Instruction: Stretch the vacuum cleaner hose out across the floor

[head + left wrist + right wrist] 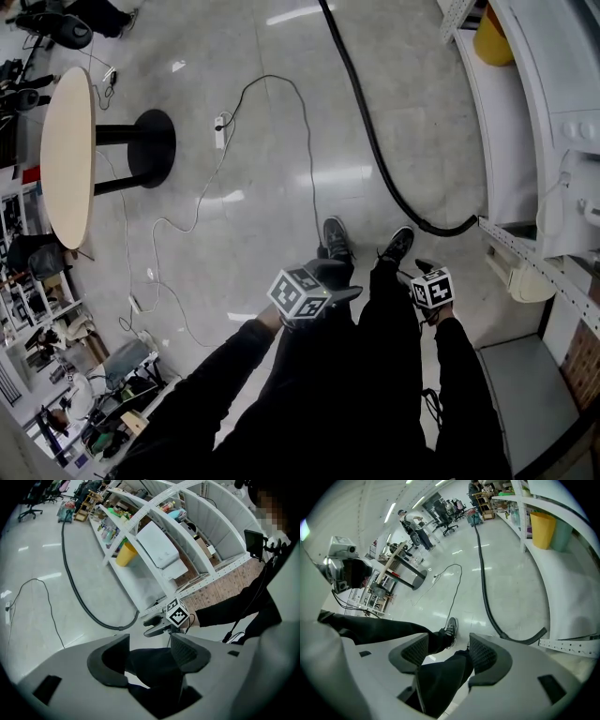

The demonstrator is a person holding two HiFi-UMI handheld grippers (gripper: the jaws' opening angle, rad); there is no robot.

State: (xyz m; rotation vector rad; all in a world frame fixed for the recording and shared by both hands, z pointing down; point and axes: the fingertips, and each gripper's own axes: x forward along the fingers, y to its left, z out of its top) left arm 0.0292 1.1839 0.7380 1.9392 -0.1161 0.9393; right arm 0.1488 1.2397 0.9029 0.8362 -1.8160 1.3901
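Note:
The black vacuum hose (375, 141) lies on the pale floor, running from the far end of the room down to a curved end (469, 225) beside the white shelving. It also shows as a long curve in the left gripper view (70, 581) and in the right gripper view (485, 592). My left gripper (339, 281) hangs over my legs, jaws open, with only a dark trouser leg behind them (150, 648). To its right is my right gripper (422, 270), also open and empty (449, 651), a short way above and short of the hose end. Neither gripper touches the hose.
A round table (66, 155) on a black base (150, 145) stands at the left. A thin cable with a power strip (220, 131) trails across the floor. White shelving (525, 141) with a yellow bin (492, 37) lines the right side. Clutter fills the lower left corner.

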